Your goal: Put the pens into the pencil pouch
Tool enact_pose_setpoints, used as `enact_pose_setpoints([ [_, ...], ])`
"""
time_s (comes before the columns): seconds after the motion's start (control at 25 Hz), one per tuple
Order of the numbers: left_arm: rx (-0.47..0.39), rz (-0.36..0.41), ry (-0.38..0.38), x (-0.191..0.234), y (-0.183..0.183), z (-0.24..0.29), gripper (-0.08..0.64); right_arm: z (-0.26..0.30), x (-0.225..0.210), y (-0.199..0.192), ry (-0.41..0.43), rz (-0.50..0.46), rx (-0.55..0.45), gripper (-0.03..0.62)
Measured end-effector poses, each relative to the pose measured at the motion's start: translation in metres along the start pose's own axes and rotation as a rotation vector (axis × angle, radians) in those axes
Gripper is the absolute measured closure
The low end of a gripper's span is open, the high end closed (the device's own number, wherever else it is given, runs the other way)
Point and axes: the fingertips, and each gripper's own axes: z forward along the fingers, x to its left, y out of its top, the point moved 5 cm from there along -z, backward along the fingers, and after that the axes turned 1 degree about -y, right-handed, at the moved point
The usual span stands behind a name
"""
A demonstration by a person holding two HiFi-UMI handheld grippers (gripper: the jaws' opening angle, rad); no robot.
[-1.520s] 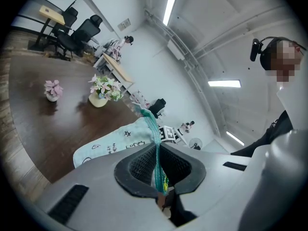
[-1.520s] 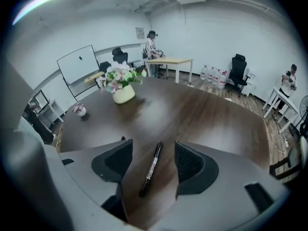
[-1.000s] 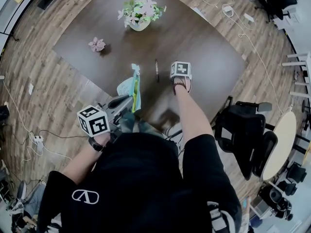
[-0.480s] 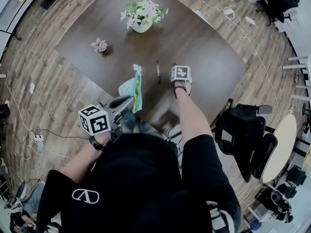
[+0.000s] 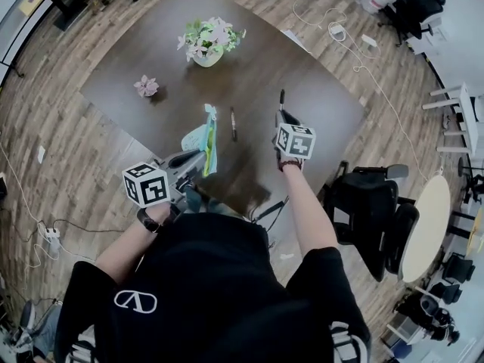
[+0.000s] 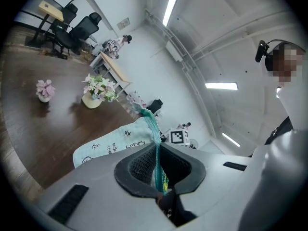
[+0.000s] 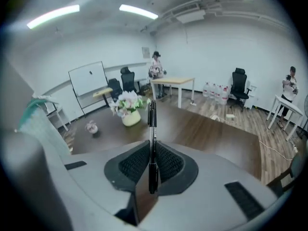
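Now that the right claw (image 7: pixel 152 160) has just snapped shut on a black pen (image 7: pixel 152 121), it's up in the air, where a second ago it was down at the worktop (image 5: pixel 318 82). That's the pick made, and the pen stands straight out of the clenched jaws, pointing ahead.

Over on the other side, the left claw (image 6: pixel 159 165) is clamped on the zip edge of the mint pencil pouch (image 6: pixel 108 146) and holds it aloft, just left of the right claw. Whether the mouth gapes wide enough, I can't tell.

A second pen (image 5: pixel 233 124) lies on the worktop between the two claws and below them, so I'd judge there's another pick to come.

Room to move? Plenty. There's open air from pen to pouch. The vase of flowers (image 5: pixel 206 42) and the small pink posy (image 5: pixel 146 87) sit well ahead of both claws, and the near worktop edge runs beneath them.
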Motion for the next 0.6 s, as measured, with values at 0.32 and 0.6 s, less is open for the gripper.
enact_pose_setpoints([
  [0.32,0.011,0.031,-0.063,-0.013,0.017,0.017,0.537,-0.134,0.036,0.071,0.073,0.021,-0.36,0.549],
  [0.6,0.019,0.053,-0.115,-0.028,0.028,0.029,0.537,-0.205,0.076,0.078,0.11,0.014,-0.57,0.549],
])
